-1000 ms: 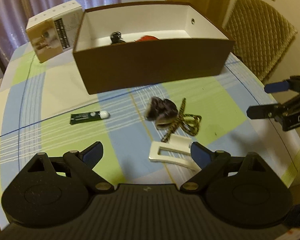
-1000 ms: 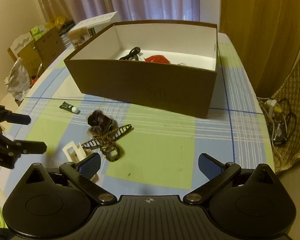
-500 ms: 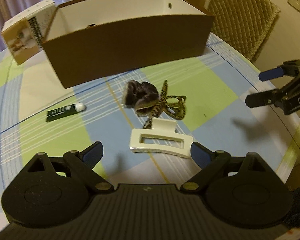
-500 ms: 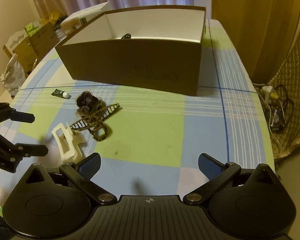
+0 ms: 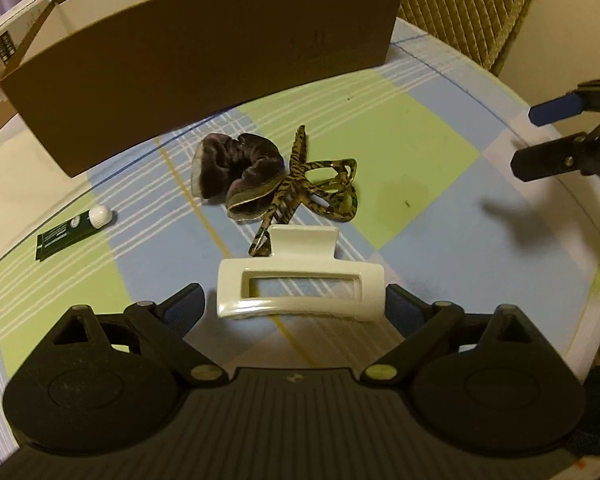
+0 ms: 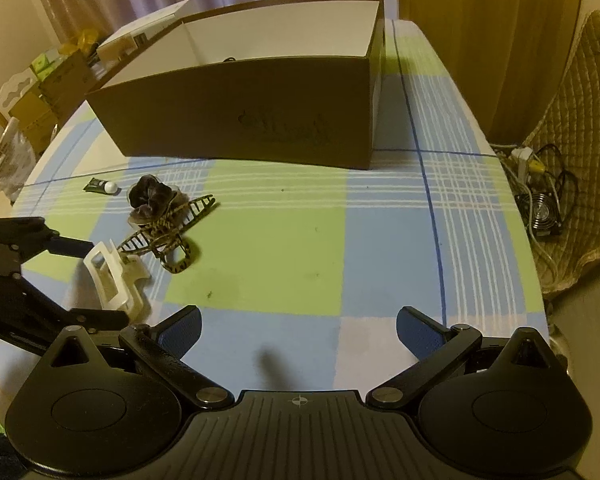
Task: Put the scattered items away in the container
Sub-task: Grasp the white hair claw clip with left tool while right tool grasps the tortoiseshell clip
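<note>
- Beyond the fingers of both grippers, at the far side of the desk [image 6: 280, 264], stands the brown box [image 5: 204, 68], the container; its near wall faces the left gripper, and from the right wrist view a dark cord-like thing shows just over the wall, the rest of the inside being hidden.
- Directly between the spread fingers of the left gripper [image 5: 294, 312] lies the white hair claw [image 5: 300, 284], flat on the desk and not yet pinched; a gap shows at each end of it. The step in hand looks like the approach to grasp this clip.
- Just past the claw's far edge, the tortoiseshell clip [image 5: 312, 192] touches the dark velvet scrunchie [image 5: 236, 172]; both are untouched.
- Left of the left fingers, well apart from the pile, lies a small green tube [image 5: 70, 232] with a white cap.
- The right gripper [image 6: 298, 330] hovers with fingers spread over bare cloth, holding nothing.
- Next, the left fingers would likely close on the claw's ends squarely, lift clear of the tortoiseshell clip, and carry it over the box wall.
</note>
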A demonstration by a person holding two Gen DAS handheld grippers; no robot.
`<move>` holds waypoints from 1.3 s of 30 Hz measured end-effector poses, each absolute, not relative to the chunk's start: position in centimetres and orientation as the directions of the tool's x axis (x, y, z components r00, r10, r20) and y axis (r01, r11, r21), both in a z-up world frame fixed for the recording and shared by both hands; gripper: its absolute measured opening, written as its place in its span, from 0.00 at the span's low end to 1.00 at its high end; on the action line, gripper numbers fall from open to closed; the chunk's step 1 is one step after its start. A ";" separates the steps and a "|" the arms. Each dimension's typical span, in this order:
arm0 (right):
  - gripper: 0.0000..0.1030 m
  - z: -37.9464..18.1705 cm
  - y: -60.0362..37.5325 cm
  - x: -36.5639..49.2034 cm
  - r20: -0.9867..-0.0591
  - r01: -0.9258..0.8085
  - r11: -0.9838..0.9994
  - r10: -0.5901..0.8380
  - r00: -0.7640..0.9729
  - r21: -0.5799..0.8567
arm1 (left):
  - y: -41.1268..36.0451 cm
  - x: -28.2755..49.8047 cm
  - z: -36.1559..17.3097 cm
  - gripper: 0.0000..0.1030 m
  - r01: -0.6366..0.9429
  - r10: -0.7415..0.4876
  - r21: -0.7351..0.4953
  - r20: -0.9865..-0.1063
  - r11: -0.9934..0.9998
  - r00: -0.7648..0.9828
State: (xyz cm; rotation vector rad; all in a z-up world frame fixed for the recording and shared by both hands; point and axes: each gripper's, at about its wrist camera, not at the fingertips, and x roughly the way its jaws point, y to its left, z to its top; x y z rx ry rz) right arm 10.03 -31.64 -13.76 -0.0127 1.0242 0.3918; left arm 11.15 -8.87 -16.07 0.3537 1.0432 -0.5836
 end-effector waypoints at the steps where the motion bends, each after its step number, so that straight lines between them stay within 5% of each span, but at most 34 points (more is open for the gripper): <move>1: 0.98 -13.8 -31.5 10.1 -0.833 -0.327 0.929 0.314 0.455 0.172 | -8.9 11.1 -16.1 0.86 0.611 -0.286 0.004 -0.881 0.791 0.376; 8: 0.98 -13.9 -30.0 10.5 -0.817 -0.389 0.902 0.365 0.447 0.190 | -7.3 10.2 -15.4 0.81 0.616 -0.285 0.038 -0.862 0.787 0.418; 23: 0.96 -15.9 -22.1 12.7 -0.765 -0.629 0.757 0.508 0.397 0.176 | 2.0 12.0 -14.2 0.81 0.363 -0.113 0.097 -0.849 0.927 0.517; 39: 0.29 -18.6 -19.8 13.6 -0.775 -0.683 0.728 0.466 0.427 0.062 | 3.6 12.9 -14.4 0.81 0.307 -0.087 0.089 -0.853 0.947 0.514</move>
